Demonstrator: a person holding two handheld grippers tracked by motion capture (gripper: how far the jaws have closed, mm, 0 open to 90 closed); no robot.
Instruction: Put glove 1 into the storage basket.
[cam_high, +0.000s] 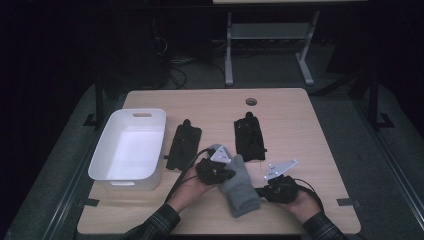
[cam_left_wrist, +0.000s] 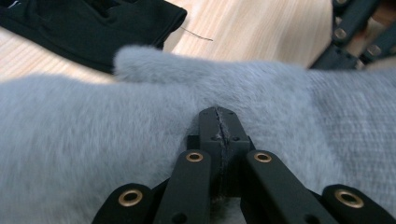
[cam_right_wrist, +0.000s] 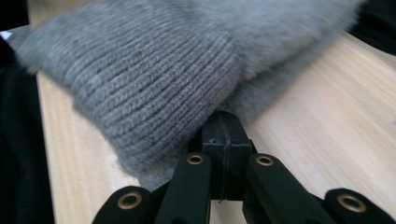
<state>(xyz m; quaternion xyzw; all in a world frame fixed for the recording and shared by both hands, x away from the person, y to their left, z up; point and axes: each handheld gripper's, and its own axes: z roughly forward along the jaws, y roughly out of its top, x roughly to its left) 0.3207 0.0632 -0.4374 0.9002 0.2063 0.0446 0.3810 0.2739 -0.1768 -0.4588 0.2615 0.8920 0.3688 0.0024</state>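
The grey mitten (cam_high: 240, 190) lies on the table's (cam_high: 310, 130) near edge, between my hands. My left gripper (cam_left_wrist: 218, 122) pinches its fuzzy body; my right gripper (cam_right_wrist: 224, 128) clamps the ribbed cuff edge, jaws narrow.

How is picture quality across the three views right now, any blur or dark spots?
High view: dim, room beyond the light wooden table nearly black, soft overall. Left gripper view: fuzzy grey knitted mitten blurred at left, black glove out of focus. Right gripper view: mitten's ribbed cuff fairly sharp, table grain smeared at right.
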